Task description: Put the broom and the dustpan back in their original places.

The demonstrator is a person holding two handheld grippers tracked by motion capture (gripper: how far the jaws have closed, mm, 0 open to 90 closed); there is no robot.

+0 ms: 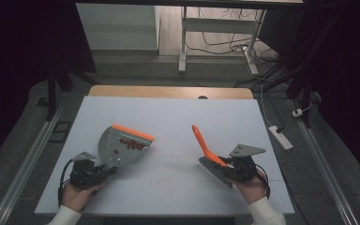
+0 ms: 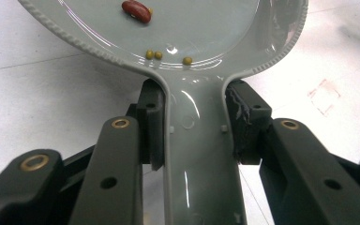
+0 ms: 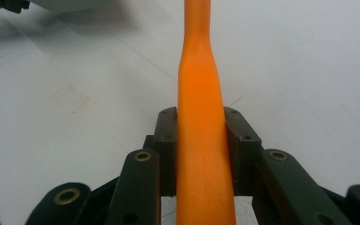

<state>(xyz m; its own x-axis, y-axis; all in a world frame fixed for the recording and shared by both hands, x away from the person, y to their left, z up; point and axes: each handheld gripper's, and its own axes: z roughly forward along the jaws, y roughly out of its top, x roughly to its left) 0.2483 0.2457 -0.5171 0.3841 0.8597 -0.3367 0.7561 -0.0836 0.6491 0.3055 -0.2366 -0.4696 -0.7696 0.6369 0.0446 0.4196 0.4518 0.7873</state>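
In the high view, the left gripper [image 1: 107, 169] sits in the lower left of the frame, held by a hand [image 1: 77, 194], and clamps the handle of a grey dustpan [image 1: 117, 147]. The pan lies on the white table [image 1: 168, 117] left of centre, its orange lip [image 1: 132, 132] toward the upper right, with a cluster of red beans [image 1: 130, 144] just behind that lip. In the lower right, the right gripper [image 1: 225, 164] grasps a brush [image 1: 214, 164] by its orange handle [image 1: 200, 138], which slants up and to the left; the grey bristle head lies on the table just beside the gripper. Pan and brush are well apart.

In the left gripper view, both black jaws press on either side of the dustpan's grey handle [image 2: 197, 154] at the centre of the frame. The pan's bowl spreads across the top, with one red bean [image 2: 136, 11] at the upper centre and three small yellow-green seeds [image 2: 168, 57] below it near the neck.

In the right gripper view, the jaws are closed on the orange handle [image 3: 201, 140], which runs straight up the middle of the frame over the white table [image 3: 309, 70].
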